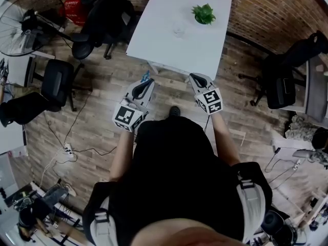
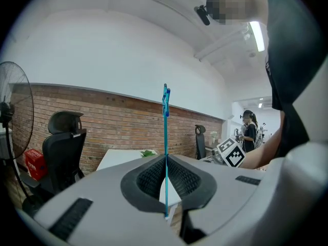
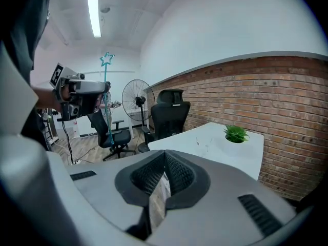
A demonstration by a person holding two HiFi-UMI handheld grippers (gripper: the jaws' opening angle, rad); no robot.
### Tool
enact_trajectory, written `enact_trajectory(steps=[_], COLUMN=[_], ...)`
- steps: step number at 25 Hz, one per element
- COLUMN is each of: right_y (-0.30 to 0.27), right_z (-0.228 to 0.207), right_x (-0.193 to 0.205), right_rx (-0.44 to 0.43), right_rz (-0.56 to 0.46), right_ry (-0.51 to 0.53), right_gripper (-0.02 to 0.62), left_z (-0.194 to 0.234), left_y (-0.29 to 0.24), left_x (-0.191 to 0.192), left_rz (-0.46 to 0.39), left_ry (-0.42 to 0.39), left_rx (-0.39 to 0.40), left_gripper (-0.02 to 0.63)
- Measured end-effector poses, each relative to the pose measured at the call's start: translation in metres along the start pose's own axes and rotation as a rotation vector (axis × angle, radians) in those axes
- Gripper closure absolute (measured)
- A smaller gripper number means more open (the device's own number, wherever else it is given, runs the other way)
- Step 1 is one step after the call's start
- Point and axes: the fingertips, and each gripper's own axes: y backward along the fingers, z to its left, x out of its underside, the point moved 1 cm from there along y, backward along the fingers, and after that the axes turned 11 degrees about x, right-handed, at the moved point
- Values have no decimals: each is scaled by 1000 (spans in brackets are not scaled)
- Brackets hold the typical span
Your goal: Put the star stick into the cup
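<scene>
K: Torso (image 1: 174, 178) sits closest to the head camera, both grippers out front. Left gripper (image 2: 165, 158) state?

M: Clamped on the stick (image 2: 165, 137). The shaft is pinched between the pads and runs straight to 12 o'clock, star (image 2: 165, 94) on top and the short end poking out below the jaws.

K: Right gripper (image 3: 165, 155)?

M: Jaws together, nothing between them. Its view shows the left gripper at 10 o'clock with the star up.

K: Where's the cup (image 1: 178, 31)?

M: On the white tabletop (image 1: 164, 50), clear and hard to make out. In the head view it lies at about 1 o'clock from the left gripper and 11 o'clock from the right, well apart from both. The plant (image 1: 204, 14) is at 2 o'clock from the cup, near it.

K: Which hand is nearer?

M: Right looks slightly nearer, but it's empty, so I'd judge the left does the job.

K: What does the move turn on?

M: My guess: carry the stick forward toward 1 o'clock over the cup's mouth, keep the long axis upright, then lower the short end in. The plant is close, so watch for a bump.
</scene>
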Motion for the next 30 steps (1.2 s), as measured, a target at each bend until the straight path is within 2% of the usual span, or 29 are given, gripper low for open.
enact_trajectory(steps=[7, 20, 24, 30], right_y=[-8, -19, -29, -44], right_z=[2, 4, 3, -18], right_x=[-4, -8, -10, -21], right_rx=[-18, -2, 32, 107], right_rz=[-2, 14, 13, 11], right_ry=[25, 30, 14, -6], right_gripper=[598, 598, 598, 598], left_z=[11, 33, 46, 78], left_y=[2, 0, -4, -36], left_x=[8, 11, 16, 2], left_rz=[-5, -5, -3, -15], left_ry=[29, 28, 31, 4], left_rx=[-34, -17, 16, 106], left_gripper=[578, 578, 578, 578])
